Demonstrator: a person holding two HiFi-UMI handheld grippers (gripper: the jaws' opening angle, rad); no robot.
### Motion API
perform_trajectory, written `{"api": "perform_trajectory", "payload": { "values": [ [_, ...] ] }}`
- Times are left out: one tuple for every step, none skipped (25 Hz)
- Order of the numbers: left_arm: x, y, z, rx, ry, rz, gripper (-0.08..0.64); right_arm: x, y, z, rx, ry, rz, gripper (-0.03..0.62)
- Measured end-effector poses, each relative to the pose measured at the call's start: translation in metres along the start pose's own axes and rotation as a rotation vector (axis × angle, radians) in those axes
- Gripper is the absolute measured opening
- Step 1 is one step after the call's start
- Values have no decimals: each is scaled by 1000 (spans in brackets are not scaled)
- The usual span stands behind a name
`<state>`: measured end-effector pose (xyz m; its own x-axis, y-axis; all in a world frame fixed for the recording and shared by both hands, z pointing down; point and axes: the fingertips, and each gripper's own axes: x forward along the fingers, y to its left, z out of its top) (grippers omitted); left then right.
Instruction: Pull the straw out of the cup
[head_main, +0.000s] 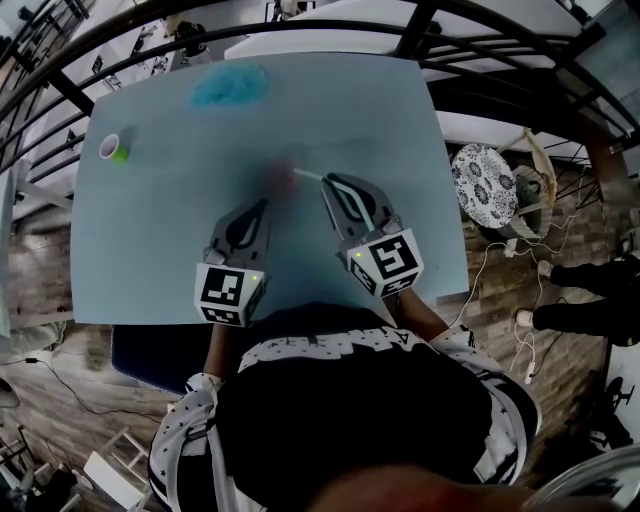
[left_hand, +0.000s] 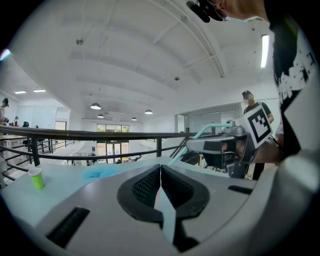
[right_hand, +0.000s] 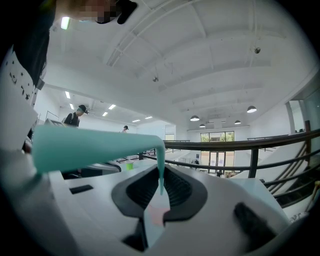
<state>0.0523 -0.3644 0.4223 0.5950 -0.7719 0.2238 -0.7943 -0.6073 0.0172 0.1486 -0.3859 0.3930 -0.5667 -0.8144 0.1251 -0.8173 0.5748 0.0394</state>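
Pale blue table (head_main: 150, 250) on a mezzanine: black railing (left_hand: 100, 134) round it, wood floor below, white arched ceiling with round lamps. A patterned round stool (head_main: 483, 178) stands off the table's right edge.

A small green cup (head_main: 113, 147) sits near the far-left corner, contents not visible. A blurred blue patch (head_main: 230, 87) lies at the far edge; can't tell what it is.

My right gripper (head_main: 328, 182) is clamped on the tip of the teal bent straw (right_hand: 100, 145). The straw's other end meets a blurred reddish shape (head_main: 280, 178) at mid-table. Can't tell if it's in or out.

My left gripper (head_main: 263, 205) sits beside it, jaws pressed together with nothing between.
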Motion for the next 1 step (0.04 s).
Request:
{"api": "perform_trajectory", "payload": {
  "values": [
    [1, -1, 0, 0, -2, -1, 14, 0, -1, 0, 1, 0, 0, 46]
  ]
}}
